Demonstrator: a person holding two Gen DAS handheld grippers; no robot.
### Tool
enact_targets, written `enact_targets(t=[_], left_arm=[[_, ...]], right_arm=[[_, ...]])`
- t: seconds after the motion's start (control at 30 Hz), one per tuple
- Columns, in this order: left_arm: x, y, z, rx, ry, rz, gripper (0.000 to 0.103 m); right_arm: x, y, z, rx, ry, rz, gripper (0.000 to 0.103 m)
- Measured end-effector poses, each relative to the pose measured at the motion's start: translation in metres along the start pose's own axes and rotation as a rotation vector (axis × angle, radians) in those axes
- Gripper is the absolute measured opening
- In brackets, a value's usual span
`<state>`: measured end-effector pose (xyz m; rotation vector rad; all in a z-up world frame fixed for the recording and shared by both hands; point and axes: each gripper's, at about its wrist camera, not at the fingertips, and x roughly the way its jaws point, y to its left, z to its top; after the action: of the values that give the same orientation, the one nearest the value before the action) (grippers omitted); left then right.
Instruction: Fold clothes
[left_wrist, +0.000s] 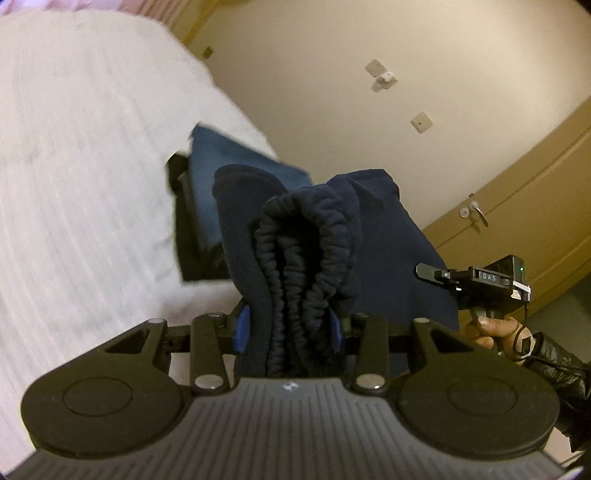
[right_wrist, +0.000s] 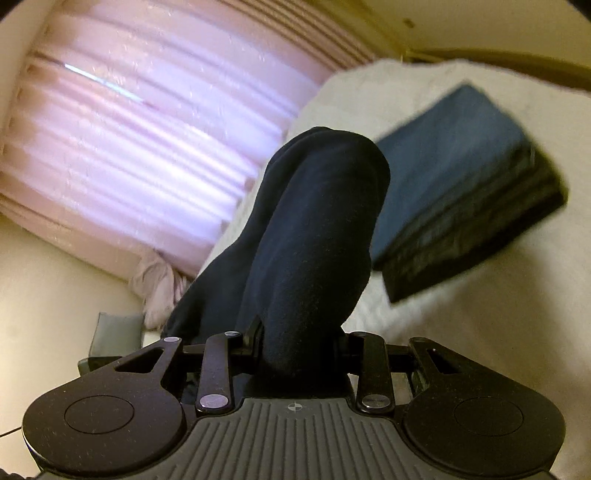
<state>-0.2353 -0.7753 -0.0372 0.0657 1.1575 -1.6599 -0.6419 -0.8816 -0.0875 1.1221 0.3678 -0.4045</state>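
While both tools are clenched on the same navy garment (left_wrist: 388, 236), it hangs above the white bed (left_wrist: 74, 184), apart from it. Nearest the lens, the left tool (left_wrist: 288, 328) pinches the gathered elastic waistband (left_wrist: 306, 243) between its blue pads (left_wrist: 242, 326); the right tool (right_wrist: 299, 343) grips a thick roll of plain cloth at another edge. Farther off, a stack of folded clothes (right_wrist: 461, 195), blue on top and darker below, lies on the bed. Beyond it are a pink curtain (right_wrist: 129, 129), a wall and a wooden door (left_wrist: 517, 206).

To do this step well, the two grips should likely be drawn apart until the cloth between them hangs flat, then lowered level onto bare bedding beside the stack, so no crease is trapped.

The garment's lower part falls behind the tool bodies, so its kind and length cannot be told. In the left view the right tool shows only side-on, with a hand (left_wrist: 495, 328) and dark sleeve. Blur softens the stack's edges.
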Motion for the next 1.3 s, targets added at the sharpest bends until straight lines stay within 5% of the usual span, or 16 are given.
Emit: enact_targets(t=[0.23, 0.57, 0.87, 1.23, 1.3], left_arm=[[0.017, 0.009, -0.013, -0.002, -0.018, 0.010, 0.036], [0.140, 0.049, 0.067, -0.099, 0.029, 0.096, 0.036], [0.200, 0.096, 0.056, -0.219, 0.144, 0.141, 0.036], [0.213, 0.110, 0.052, -0.252, 0.135, 0.159, 0.041], [0.211, 0.112, 0.049, -0.261, 0.127, 0.168, 0.043]], right_arm=[[0.006, -0.028, 0.105, -0.034, -0.027, 0.009, 0.032], [0.073, -0.119, 0.239, 0.005, 0.042, 0.013, 0.032], [0.123, -0.193, 0.253, 0.129, 0.145, -0.069, 0.032], [0.131, -0.202, 0.252, 0.100, 0.141, -0.083, 0.033], [0.136, -0.209, 0.248, 0.114, 0.160, -0.119, 0.041]])
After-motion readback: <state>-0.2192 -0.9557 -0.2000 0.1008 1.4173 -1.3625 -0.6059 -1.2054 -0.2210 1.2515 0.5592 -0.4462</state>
